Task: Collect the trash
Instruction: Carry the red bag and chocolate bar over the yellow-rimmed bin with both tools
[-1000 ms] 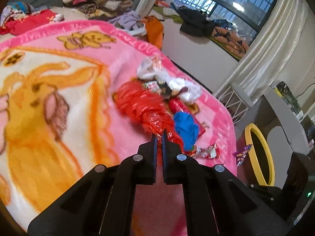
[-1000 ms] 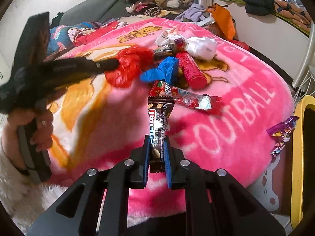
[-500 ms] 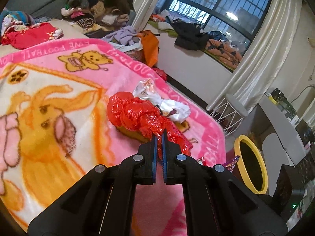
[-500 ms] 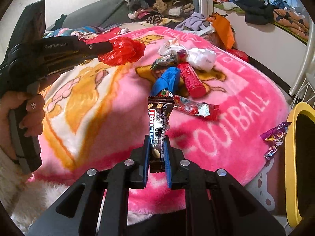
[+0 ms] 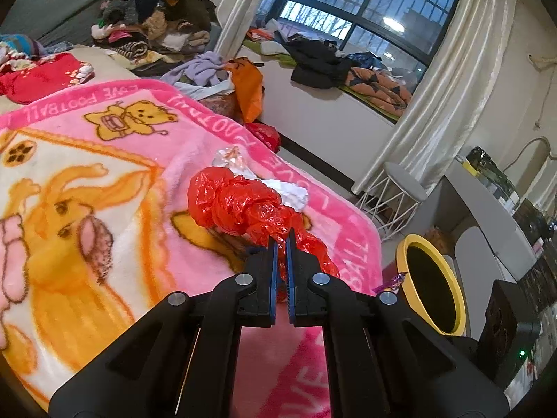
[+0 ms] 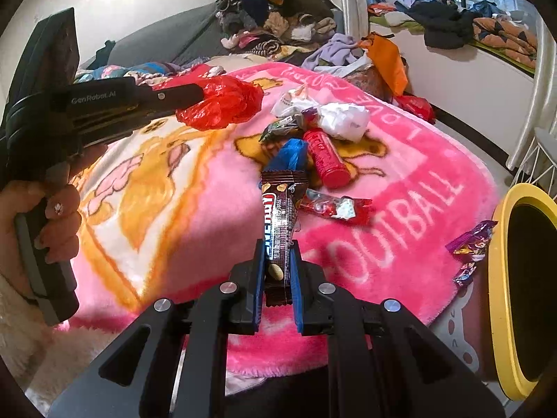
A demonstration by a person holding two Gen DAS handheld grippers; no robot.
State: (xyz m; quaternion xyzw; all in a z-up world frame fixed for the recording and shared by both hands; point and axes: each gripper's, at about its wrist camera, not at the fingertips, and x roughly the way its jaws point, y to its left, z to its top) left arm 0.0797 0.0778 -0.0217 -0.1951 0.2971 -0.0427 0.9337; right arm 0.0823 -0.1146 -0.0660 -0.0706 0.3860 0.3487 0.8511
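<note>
Left wrist view shows us carrying a crumpled red plastic bag (image 5: 243,209) above the pink cartoon fleece blanket (image 5: 104,181), with the yellow-rimmed round bin (image 5: 435,289) down at four o'clock beside the bed. We judge the risk here to be a snag or a slip: the bag is pinched only by a thin twisted tail, so a quick swing toward the bin could pull the film free, or its hanging bulk could drag across the leftover litter.

Our left gripper (image 5: 282,244) is fully closed on that tail, its blue pads nearly meeting with red film between them. In the right wrist view, our right gripper (image 6: 278,254) is clamped on the lower end of a brown chocolate bar wrapper (image 6: 280,209), which stands upright out of the jaws; a tilt could let it slide out.

Left on the blanket, at twelve o'clock from that wrapper, lie a red cylindrical tube (image 6: 325,160), a blue plastic scrap (image 6: 290,153) and white crumpled paper (image 6: 344,120). A purple foil wrapper (image 6: 470,247) hangs at the blanket's edge just beside the bin, at three o'clock.
</note>
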